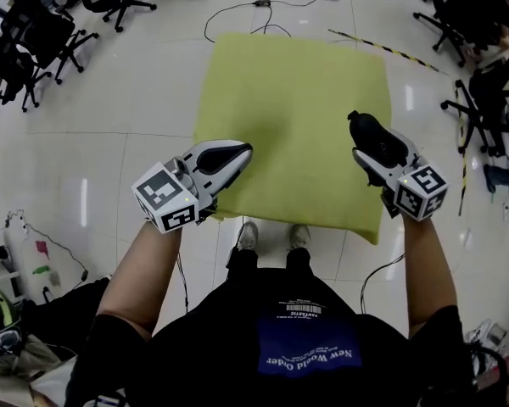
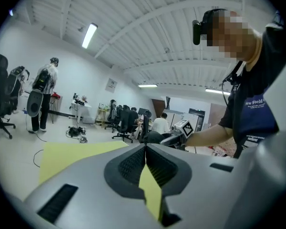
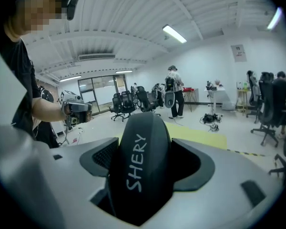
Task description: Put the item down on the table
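The person's right gripper (image 1: 366,147), at the right of the head view, pinches a rounded black item (image 3: 140,161) lettered SHERY between its wide-set jaws. It holds the item in the air over the right part of the yellow-green table (image 1: 288,83). The left gripper (image 1: 242,153) hangs over the table's lower left edge, its 2 jaws pressed together at the tips with nothing between them.

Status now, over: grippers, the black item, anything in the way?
Left gripper shut, empty. Right gripper shut on black item, held above yellow table. Nothing seen in the way.
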{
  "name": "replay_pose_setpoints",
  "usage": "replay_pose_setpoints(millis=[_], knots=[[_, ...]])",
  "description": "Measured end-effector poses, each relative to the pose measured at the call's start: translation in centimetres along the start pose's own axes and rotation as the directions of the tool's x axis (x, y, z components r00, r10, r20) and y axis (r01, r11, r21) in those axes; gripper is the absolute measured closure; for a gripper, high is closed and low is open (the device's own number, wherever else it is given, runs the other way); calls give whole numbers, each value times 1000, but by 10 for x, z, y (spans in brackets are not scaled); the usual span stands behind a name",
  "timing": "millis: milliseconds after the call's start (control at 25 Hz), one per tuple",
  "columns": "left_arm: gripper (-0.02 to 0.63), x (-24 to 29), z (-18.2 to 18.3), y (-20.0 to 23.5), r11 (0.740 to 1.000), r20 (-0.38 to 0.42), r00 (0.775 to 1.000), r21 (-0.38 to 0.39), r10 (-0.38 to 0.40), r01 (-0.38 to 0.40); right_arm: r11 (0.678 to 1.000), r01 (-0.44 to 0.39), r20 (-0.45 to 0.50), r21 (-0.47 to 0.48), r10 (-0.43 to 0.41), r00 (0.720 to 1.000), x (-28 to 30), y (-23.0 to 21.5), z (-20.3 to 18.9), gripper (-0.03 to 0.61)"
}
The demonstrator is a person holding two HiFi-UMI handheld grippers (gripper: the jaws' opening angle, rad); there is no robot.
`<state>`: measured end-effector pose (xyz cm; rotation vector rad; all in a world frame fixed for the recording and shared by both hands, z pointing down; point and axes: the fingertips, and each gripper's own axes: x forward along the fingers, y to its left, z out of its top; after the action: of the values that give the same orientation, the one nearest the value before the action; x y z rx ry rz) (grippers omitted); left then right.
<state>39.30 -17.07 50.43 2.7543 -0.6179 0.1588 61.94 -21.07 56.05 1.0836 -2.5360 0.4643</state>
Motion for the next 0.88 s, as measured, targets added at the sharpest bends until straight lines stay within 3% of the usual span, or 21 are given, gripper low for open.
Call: replay_pose_setpoints(millis=[200, 440, 600, 880], knots=[[610, 13, -25, 3, 997, -12, 999, -65, -29, 28, 999, 21, -101, 39, -16, 995, 43, -19, -55, 242], [609, 21, -35, 4, 996, -9, 998, -72, -55, 54, 999, 48, -202, 13, -44, 978, 81, -37, -106, 241], [609, 28, -42, 7, 994, -10, 998, -82, -69, 67, 997, 71, -244, -28, -75, 967, 96, -48, -129, 241], [609, 28, -51, 8, 991, 0, 996, -109, -84, 83, 995, 25, -315, -101, -56, 948, 112, -34, -154, 241]])
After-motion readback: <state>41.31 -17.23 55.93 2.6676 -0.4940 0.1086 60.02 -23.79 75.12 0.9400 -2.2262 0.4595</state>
